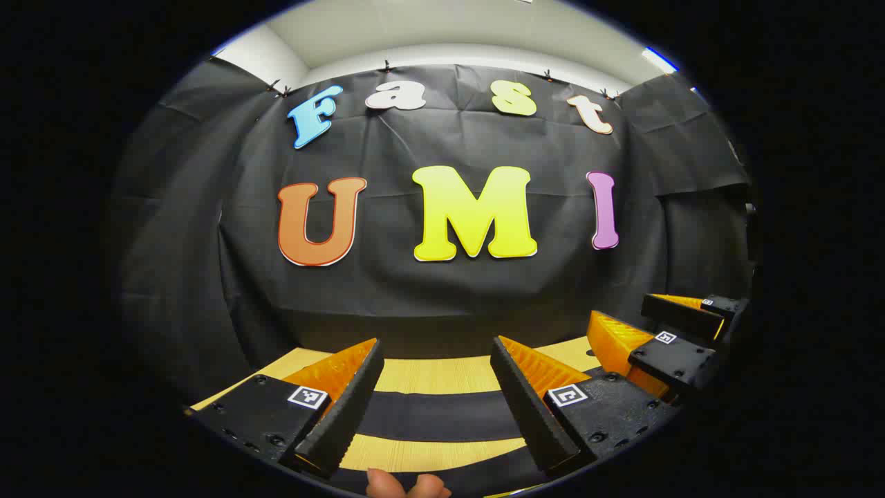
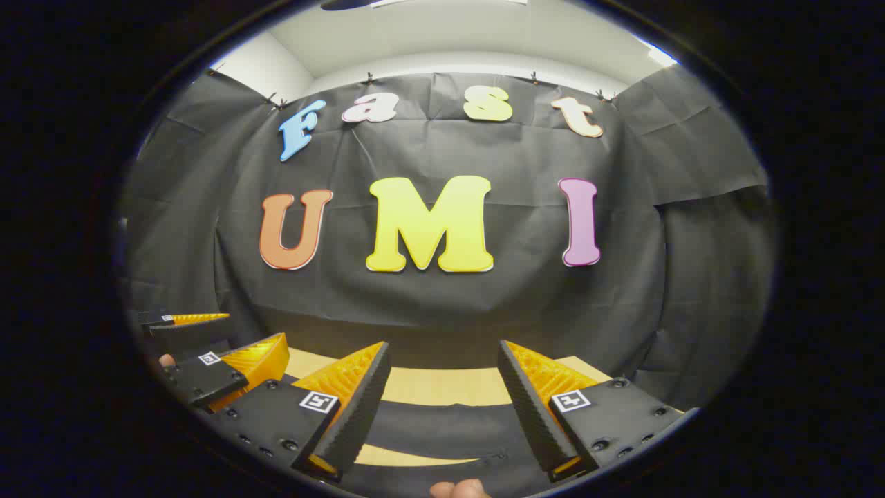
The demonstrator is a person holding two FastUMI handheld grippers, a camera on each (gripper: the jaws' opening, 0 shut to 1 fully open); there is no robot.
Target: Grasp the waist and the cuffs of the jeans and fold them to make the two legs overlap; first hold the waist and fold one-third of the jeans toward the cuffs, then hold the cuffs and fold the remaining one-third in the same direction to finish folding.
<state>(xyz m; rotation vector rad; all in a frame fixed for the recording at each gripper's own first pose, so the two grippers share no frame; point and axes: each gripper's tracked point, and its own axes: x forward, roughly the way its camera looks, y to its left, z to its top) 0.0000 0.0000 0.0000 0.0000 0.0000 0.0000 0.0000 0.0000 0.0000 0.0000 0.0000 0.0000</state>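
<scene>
While both tongs hover level with jaws spread wide and nothing between them, the left gripper (image 1: 435, 408) and right gripper (image 2: 442, 408) sit low in their frames, so I judge no fold begun. Beneath them, at bottom centre, the dark, smooth jeans (image 1: 435, 415) lie in flat bands across the pale wood-grain table (image 1: 429, 377); next comes dipping to pinch waist and cuffs.

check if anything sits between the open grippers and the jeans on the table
Nothing visible does. The dark jeans lie flat on the wooden table just beyond the open left gripper and open right gripper.
</scene>
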